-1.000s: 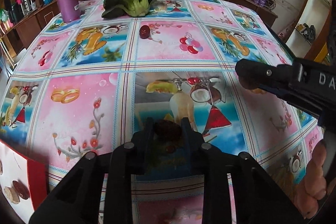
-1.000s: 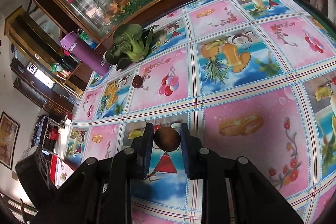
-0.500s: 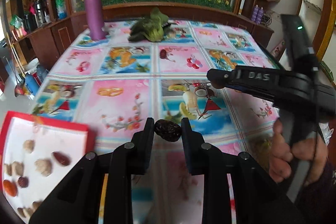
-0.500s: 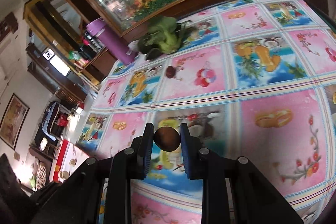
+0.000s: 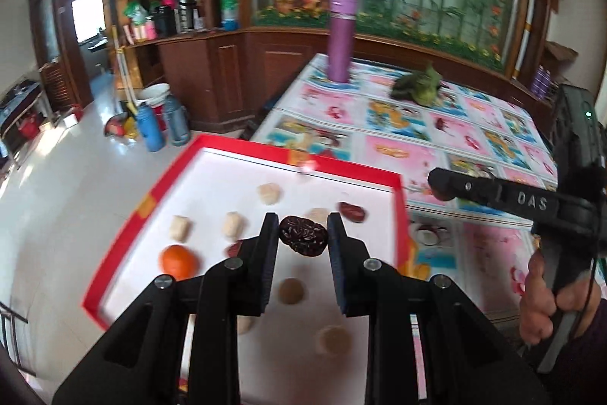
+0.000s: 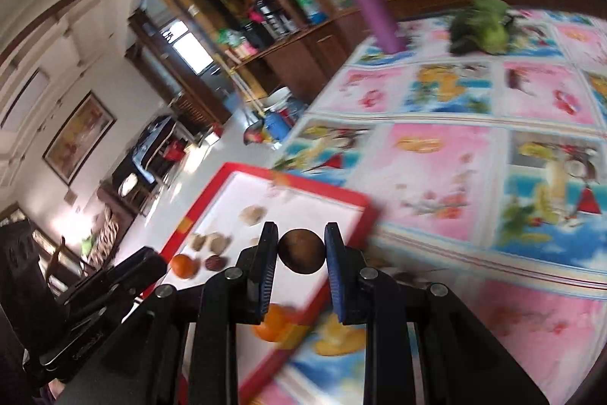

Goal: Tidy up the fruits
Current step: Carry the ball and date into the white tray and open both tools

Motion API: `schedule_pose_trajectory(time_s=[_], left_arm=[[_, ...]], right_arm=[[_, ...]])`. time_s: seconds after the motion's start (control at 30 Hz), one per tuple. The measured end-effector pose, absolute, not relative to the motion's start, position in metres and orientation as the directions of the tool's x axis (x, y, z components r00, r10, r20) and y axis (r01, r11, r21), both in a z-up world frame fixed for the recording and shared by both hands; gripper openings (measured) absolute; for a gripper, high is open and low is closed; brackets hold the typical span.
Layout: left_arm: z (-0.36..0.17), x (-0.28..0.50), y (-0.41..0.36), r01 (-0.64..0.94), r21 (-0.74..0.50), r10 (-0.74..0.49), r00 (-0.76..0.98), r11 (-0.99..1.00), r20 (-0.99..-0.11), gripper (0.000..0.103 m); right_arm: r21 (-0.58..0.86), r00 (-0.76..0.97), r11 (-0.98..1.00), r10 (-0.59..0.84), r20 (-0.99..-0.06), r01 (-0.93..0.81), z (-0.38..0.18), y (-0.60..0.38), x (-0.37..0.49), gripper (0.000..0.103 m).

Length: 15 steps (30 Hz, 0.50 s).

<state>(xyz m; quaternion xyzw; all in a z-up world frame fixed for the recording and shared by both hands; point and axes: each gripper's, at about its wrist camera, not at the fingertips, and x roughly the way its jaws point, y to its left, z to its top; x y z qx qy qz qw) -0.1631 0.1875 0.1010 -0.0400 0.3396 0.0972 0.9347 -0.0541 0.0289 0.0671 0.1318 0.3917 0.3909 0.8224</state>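
Over red-rimmed tray, left fingers clamp wrinkled dark date; right fingers clamp smooth brown ball-shaped fruit.

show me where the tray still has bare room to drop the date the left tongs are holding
The tray is free along its far strip under the red rim, and in the near right part between the tan round piece and the right rim. It is crowded on the left around the orange and pale pieces. The left tongs hold the date.
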Motion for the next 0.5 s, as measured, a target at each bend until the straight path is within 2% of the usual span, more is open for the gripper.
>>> schedule_pose_trajectory(time_s=[0.13, 0.5], left_arm=[[0.094, -0.175, 0.207, -0.267, 0.013, 0.216, 0.748, 0.964, -0.628, 0.028], [0.070, -0.184, 0.240, -0.341, 0.022, 0.271, 0.706, 0.940, -0.655, 0.028]], right_arm=[[0.418, 0.390, 0.670, 0.717, -0.578, -0.613, 0.069, 0.074, -0.076, 0.024], [0.322, 0.364, 0.699, 0.643, -0.674, -0.638, 0.038, 0.122, -0.094, 0.024]])
